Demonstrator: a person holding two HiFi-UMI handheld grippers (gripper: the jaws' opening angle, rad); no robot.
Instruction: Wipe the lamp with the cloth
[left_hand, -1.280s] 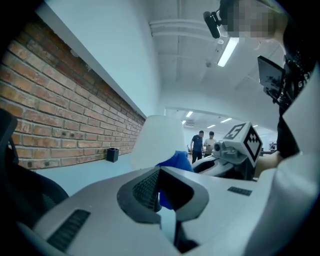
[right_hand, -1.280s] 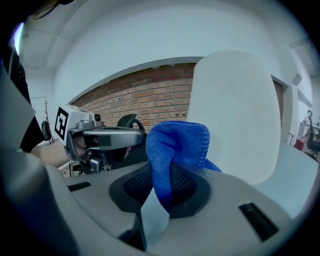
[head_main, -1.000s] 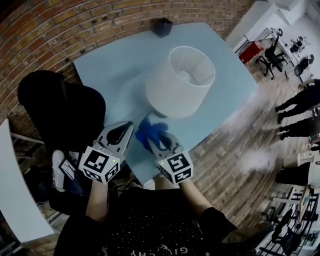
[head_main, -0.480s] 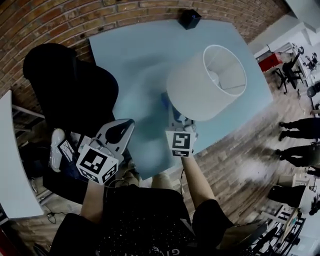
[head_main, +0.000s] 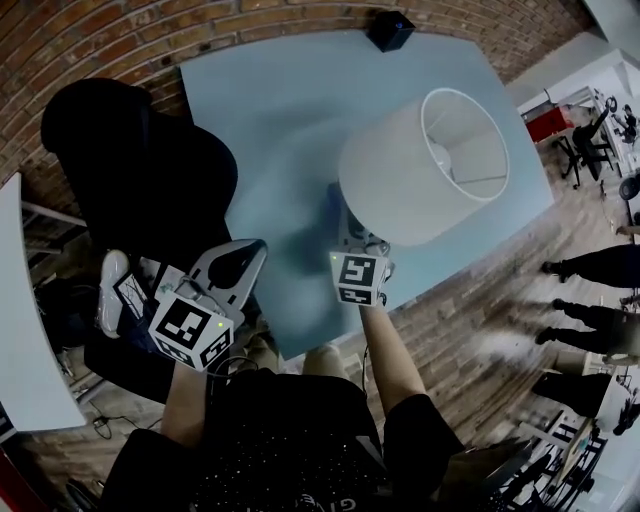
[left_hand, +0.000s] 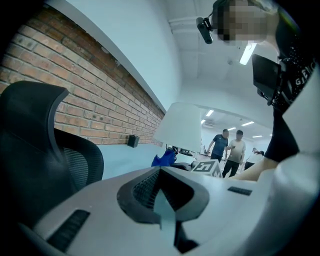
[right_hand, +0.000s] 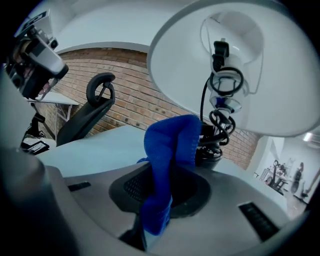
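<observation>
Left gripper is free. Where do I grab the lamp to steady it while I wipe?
Probably pinch the lower rim of the shade on its left side, bringing the left gripper in from the left. The shade is too wide to span, but its edge is thin. The space under it is crowded with coiled cord, and the right gripper is there with the cloth.

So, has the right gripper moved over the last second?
Yes. The right gripper, shut on the blue cloth, has pushed forward from the table's near edge to under the lamp shade.
</observation>
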